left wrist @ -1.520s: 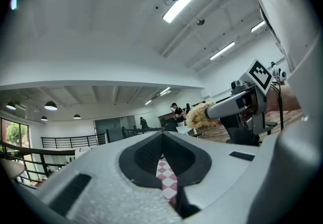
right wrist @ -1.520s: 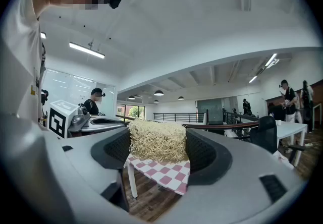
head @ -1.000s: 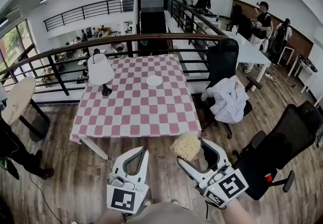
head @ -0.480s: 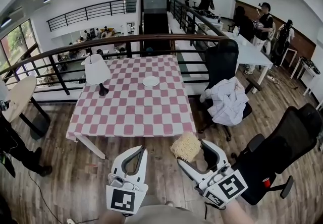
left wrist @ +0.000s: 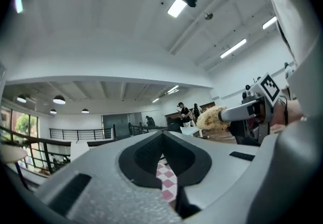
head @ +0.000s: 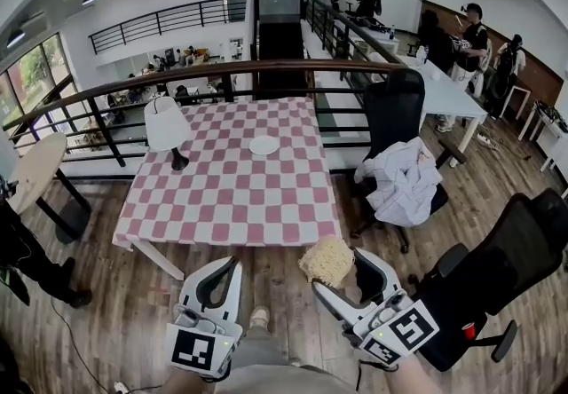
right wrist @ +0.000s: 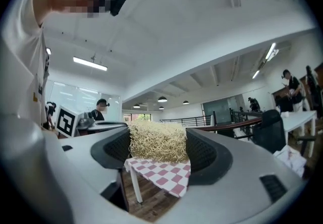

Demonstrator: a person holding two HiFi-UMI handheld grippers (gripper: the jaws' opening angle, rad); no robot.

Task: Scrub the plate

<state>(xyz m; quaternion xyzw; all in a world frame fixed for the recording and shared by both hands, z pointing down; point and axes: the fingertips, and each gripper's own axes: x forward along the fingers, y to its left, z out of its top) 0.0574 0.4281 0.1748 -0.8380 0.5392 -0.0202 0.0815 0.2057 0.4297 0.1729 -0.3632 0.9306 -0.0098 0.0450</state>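
— What changed?
— Little. My left gripper (head: 229, 270) dropped lower, its jaws pressed together and empty. The right gripper (head: 342, 270) still pinches the scrub pad (head: 327, 259).
— And the plate?
— The plate (head: 264, 145) sits at twelve o'clock on the table (head: 222, 206), still well out of reach. No scrubbing yet.

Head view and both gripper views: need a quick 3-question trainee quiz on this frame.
1. On the checked table, what stands left of the plate?
2. What does the right gripper clamp? A a mug; B a straw-coloured scrubber; C a fork.
3. True or false: the left gripper holds the plate.

Key: 1 the lamp. 2 B. 3 false: its jaws are together with nothing between them, and the plate lies on the table, well away from both grippers.
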